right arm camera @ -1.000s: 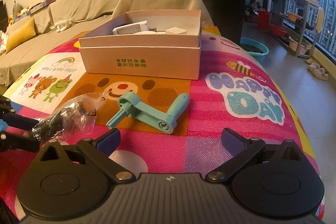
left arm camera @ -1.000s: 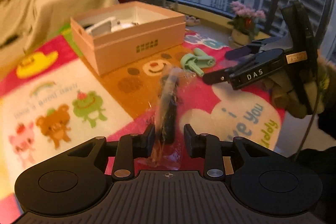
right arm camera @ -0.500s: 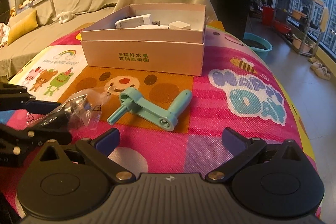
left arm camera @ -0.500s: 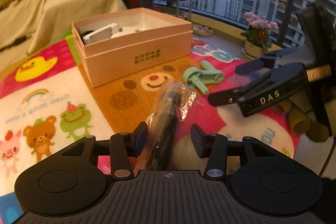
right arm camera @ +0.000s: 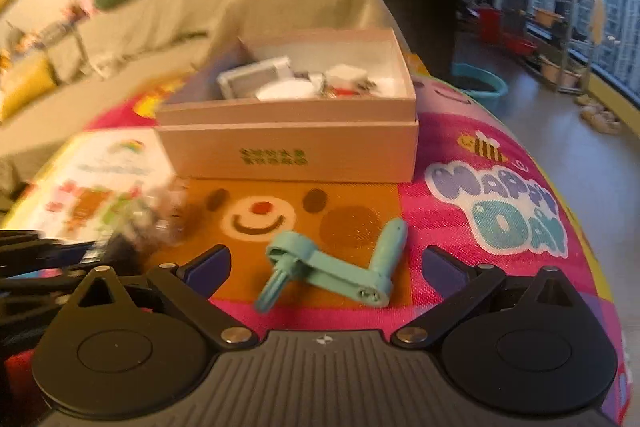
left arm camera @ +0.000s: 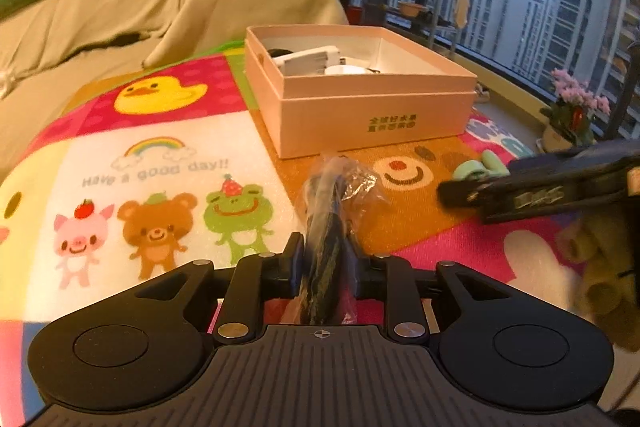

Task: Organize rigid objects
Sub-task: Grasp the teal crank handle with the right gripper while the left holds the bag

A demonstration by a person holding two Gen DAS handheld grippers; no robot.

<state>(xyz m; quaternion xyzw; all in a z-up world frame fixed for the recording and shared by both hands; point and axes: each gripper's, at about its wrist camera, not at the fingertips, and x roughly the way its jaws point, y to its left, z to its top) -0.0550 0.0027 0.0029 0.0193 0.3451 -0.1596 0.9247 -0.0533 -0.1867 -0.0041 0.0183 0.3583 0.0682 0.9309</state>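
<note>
A black object in a clear plastic bag (left arm camera: 328,211) sticks out forward from my left gripper (left arm camera: 323,255), which is shut on its near end. Beyond it stands the open pink cardboard box (left arm camera: 360,119) on the colourful mat, with white items inside. A teal plastic crank handle (right arm camera: 328,267) lies on the mat in front of the box (right arm camera: 288,151). My right gripper (right arm camera: 326,263) straddles the crank, its jaws wide and closing, pads clear of it. The right view is blurred by motion; the bag (right arm camera: 152,223) shows at its left.
A cartoon play mat (left arm camera: 152,171) covers the surface and falls away at the right edge. A cloth-covered sofa (left arm camera: 120,15) stands behind the box. A potted flower (left arm camera: 572,111), a shelf rack and a teal basin (right arm camera: 480,83) are on the floor by the window.
My left jaws have closed onto the bagged black object and the wrist has rolled. My right gripper has moved forward so the teal crank now lies between its fingers.
</note>
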